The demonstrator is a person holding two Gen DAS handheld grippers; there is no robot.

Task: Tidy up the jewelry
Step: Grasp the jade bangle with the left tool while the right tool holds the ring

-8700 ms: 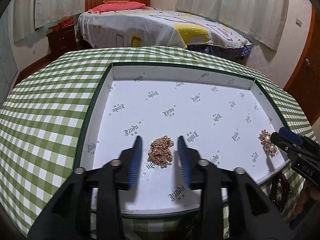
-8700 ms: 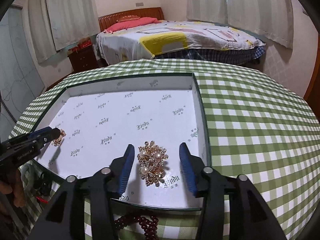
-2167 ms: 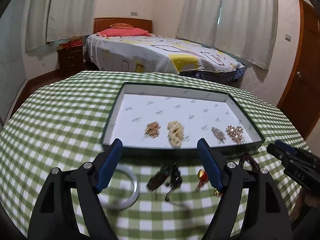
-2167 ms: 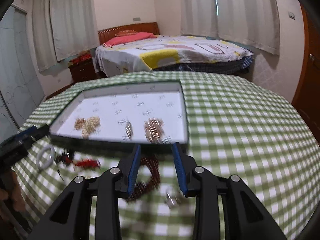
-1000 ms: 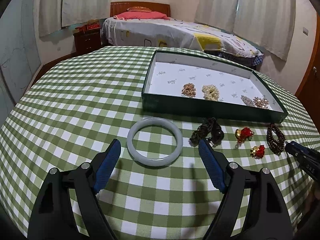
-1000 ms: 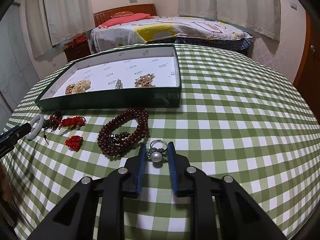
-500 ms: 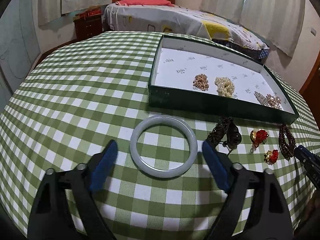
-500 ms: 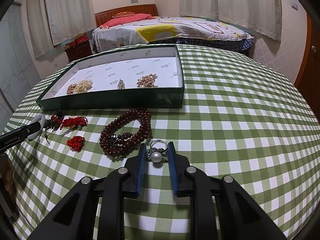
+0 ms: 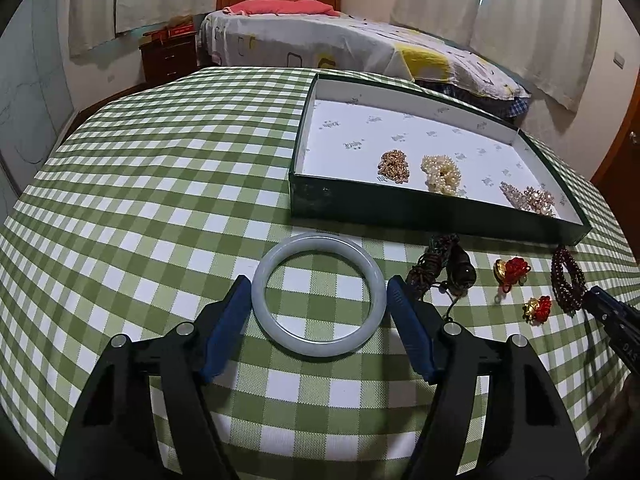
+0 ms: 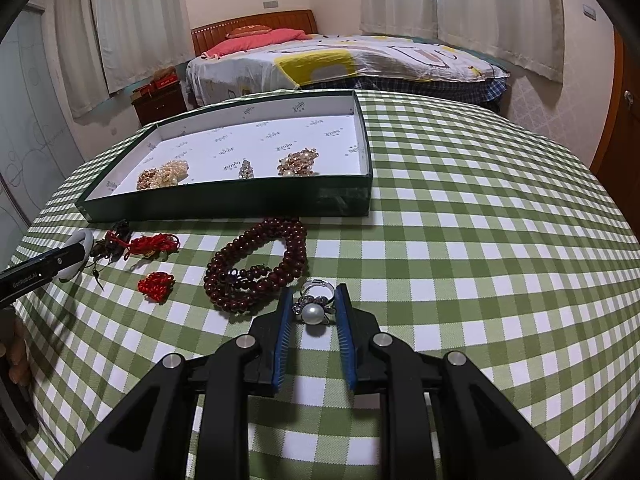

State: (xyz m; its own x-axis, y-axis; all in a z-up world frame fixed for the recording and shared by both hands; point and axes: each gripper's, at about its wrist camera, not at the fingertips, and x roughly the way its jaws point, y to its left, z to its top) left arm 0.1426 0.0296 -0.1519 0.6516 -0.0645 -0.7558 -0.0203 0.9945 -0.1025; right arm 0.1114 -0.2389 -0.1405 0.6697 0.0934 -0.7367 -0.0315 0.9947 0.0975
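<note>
Jewelry lies partly inside a green tray (image 9: 404, 204) and partly loose on the green checked tablecloth (image 9: 160, 184).

Tray contents, left wrist view: a gold chain cluster (image 9: 395, 166) at 9 o'clock of a pearl cluster (image 9: 441, 173), the two just beside each other; a rhinestone brooch (image 9: 534, 199) sits at the tray's 4 o'clock corner, well apart from both.

Loose items, left wrist view: a pale jade bangle (image 9: 319, 294) lies flat near the tray's front wall. At its 3 o'clock sit a dark cord ornament (image 9: 446, 268), then two red knot charms (image 9: 514, 269) (image 9: 538, 309), then a dark bead bracelet (image 9: 567, 280).

Left gripper (image 9: 319, 298): fingers are spread wide, one blue pad (image 9: 224, 334) at 9 o'clock of the bangle and the other at 3 o'clock. The pads stand just beside the bangle's outer edge; contact cannot be confirmed.

Right gripper (image 10: 313, 306): fingers are parted narrowly around a pearl ring (image 10: 314, 306) resting on the cloth. The pearl faces the camera and the band points to 12 o'clock. A small gap shows on each side, so the ring is bracketed, not clamped. In this view the bead bracelet (image 10: 258, 264) lies at the ring's 10 o'clock, near it.
</note>
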